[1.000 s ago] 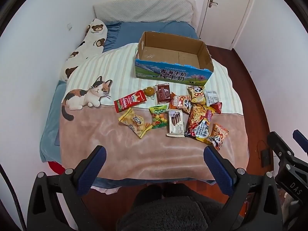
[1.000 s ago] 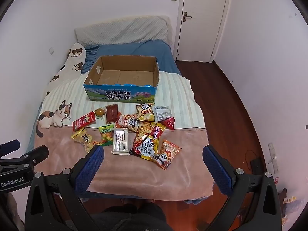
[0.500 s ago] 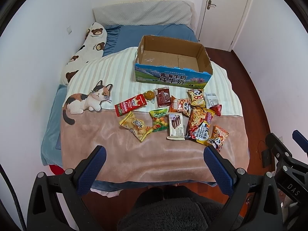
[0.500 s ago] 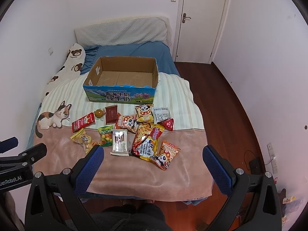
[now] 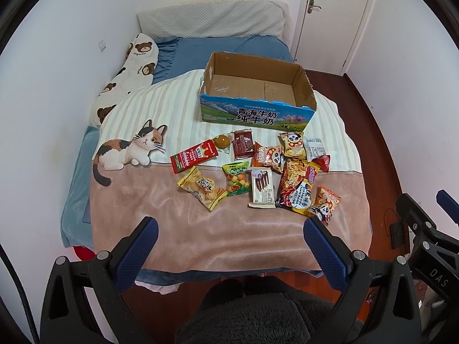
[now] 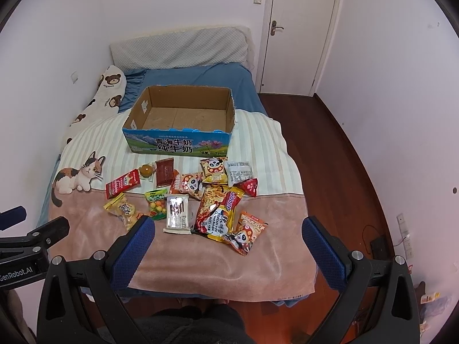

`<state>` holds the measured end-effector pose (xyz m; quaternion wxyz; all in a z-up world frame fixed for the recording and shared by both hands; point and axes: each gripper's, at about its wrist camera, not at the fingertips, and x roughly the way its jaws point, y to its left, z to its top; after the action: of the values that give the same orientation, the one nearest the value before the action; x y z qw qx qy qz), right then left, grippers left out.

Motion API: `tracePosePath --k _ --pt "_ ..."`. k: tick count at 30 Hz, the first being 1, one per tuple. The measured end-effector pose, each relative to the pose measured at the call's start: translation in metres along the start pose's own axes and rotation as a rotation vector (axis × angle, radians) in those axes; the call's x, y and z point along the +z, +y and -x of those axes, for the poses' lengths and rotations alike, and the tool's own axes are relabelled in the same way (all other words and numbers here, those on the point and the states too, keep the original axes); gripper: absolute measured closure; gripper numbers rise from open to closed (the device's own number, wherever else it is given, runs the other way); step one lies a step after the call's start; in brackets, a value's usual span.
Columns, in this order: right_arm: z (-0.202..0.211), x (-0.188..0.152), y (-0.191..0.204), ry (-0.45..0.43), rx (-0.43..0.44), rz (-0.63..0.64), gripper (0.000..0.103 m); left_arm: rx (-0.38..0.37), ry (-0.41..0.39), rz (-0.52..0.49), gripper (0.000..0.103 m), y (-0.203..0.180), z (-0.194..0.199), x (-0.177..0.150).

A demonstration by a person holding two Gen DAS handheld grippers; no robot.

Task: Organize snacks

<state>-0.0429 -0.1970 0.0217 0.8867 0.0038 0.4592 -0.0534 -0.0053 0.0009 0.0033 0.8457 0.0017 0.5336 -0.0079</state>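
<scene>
Both tongs, left tongs and right tongs, hang spread above snacks.

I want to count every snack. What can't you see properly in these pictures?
- Yellow bag: right view, the right gripper's finger covers its corner.
- Panda pack: left view, partly under another panda pack.
- Box: both views, near wall hides the floor's front strip.
- Small print: too tiny to read.

Bed: cat-print blanket covers the near half, blue sheet beyond. Open cardboard box at 12 o'clock on the blanket. Snack packets scattered just below it, centre to 3 o'clock. Pillow at the headboard end, bear-print bolster at 10 o'clock.
</scene>
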Motion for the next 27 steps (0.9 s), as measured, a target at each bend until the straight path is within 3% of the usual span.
tracePosePath --k 27 --pt "-0.0031 0.0035 0.0007 -0.007 -0.006 -0.001 0.000 -0.002 0.003 -0.002 0.000 0.0006 -0.0012 0.0010"
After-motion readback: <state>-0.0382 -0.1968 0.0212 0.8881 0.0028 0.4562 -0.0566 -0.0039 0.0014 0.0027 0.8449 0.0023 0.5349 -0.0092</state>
